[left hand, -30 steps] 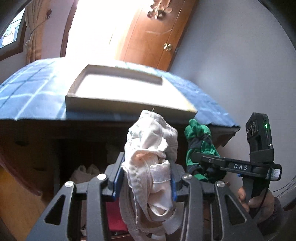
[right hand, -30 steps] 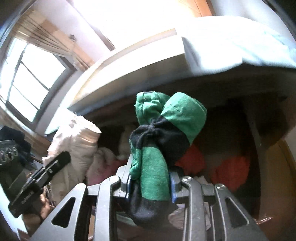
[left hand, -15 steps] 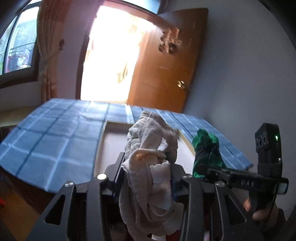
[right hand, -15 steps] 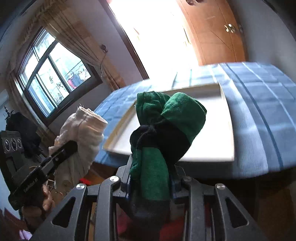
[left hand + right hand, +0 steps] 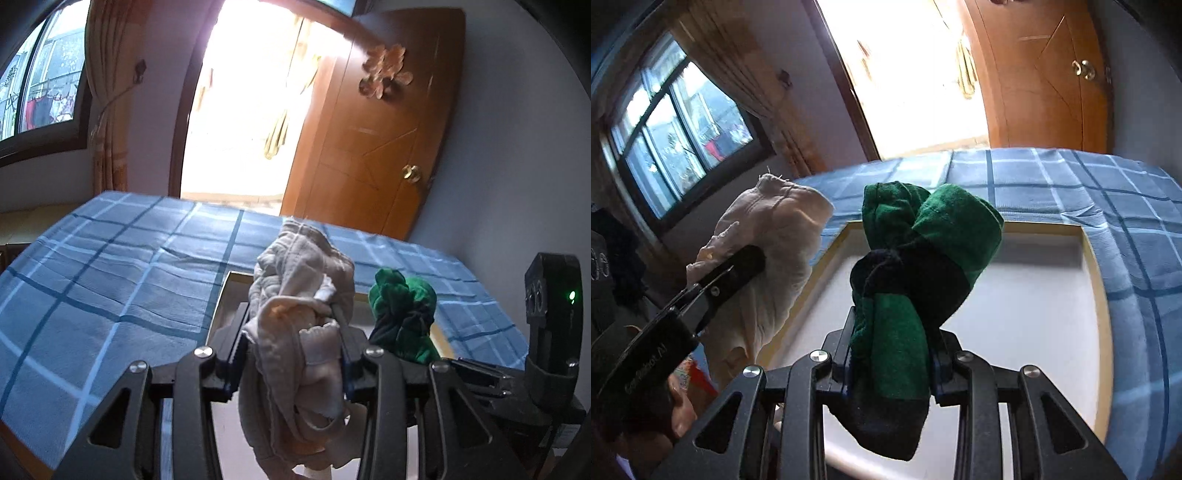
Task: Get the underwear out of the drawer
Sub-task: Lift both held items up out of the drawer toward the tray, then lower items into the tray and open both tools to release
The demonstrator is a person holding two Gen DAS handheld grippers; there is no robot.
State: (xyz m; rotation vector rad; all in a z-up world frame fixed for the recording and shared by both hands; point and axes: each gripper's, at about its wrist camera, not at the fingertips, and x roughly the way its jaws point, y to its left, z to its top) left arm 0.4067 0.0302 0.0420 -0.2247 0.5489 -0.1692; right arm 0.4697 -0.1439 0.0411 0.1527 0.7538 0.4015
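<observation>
Cloth: a blue checked cloth with pale and dark lines (image 5: 122, 280) covered the flat surface below both grippers.
Tray: a shallow white rectangular tray with a pale wooden rim (image 5: 1089, 280) lay on that cloth, and both bundles hung above it or at its edge.
Pale underwear: a crumpled cream cotton undergarment with a frilled edge (image 5: 299, 332) sat squeezed between the blue-padded jaws, bulging above them and hanging below.
Green underwear: a bunched green and black knit garment (image 5: 905, 295) was pinched at its middle between the jaws, its knotted top above them and its dark end drooping beneath.
Left gripper: the black two-finger left gripper (image 5: 293, 354) was clamped on the pale underwear, pointing forward and somewhat downward over the tray's near left edge.
Right gripper: the black two-finger right gripper (image 5: 890, 354) was clamped on the green underwear, tilted down toward the tray floor, just beside the left one.
Hand: a hand (image 5: 677, 406) gripped the left handle at lower left.
</observation>
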